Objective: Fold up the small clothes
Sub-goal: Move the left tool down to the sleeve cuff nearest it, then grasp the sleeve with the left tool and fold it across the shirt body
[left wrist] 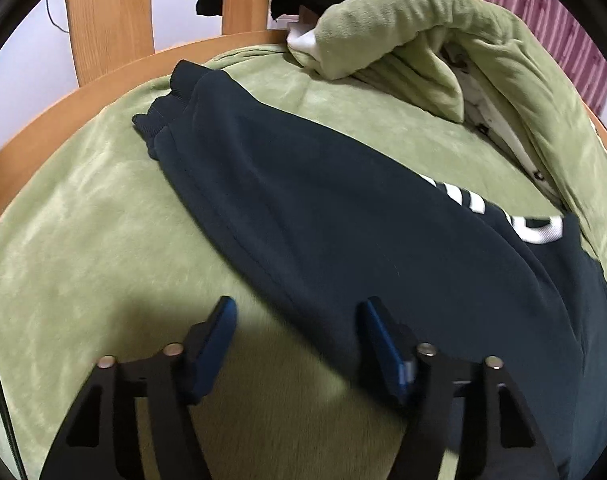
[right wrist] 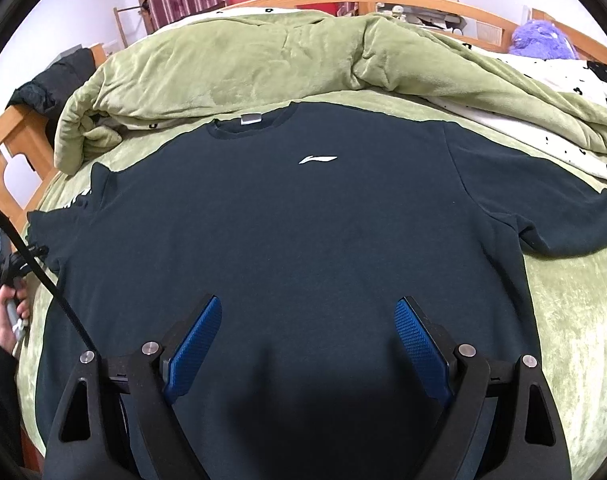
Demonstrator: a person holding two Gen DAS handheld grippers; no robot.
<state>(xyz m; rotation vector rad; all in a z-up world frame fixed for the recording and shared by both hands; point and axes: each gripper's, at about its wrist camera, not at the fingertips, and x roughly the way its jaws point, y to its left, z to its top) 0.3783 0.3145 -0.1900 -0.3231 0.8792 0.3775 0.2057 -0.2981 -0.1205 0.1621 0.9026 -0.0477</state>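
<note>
A dark navy sweatshirt with a small white logo lies flat, front up, on a green bedspread, collar away from me. My right gripper is open and empty, hovering over the shirt's lower middle. In the left wrist view the shirt's left sleeve stretches out to its ribbed cuff, with white lettering near the shoulder. My left gripper is open and empty, just above the sleeve's near edge, one finger over the bedspread.
A rumpled green quilt with a white dotted lining is bunched along the far side of the bed. A wooden bed frame runs around the edge. A purple plush toy sits at the far right. The left hand and its cable show in the right wrist view.
</note>
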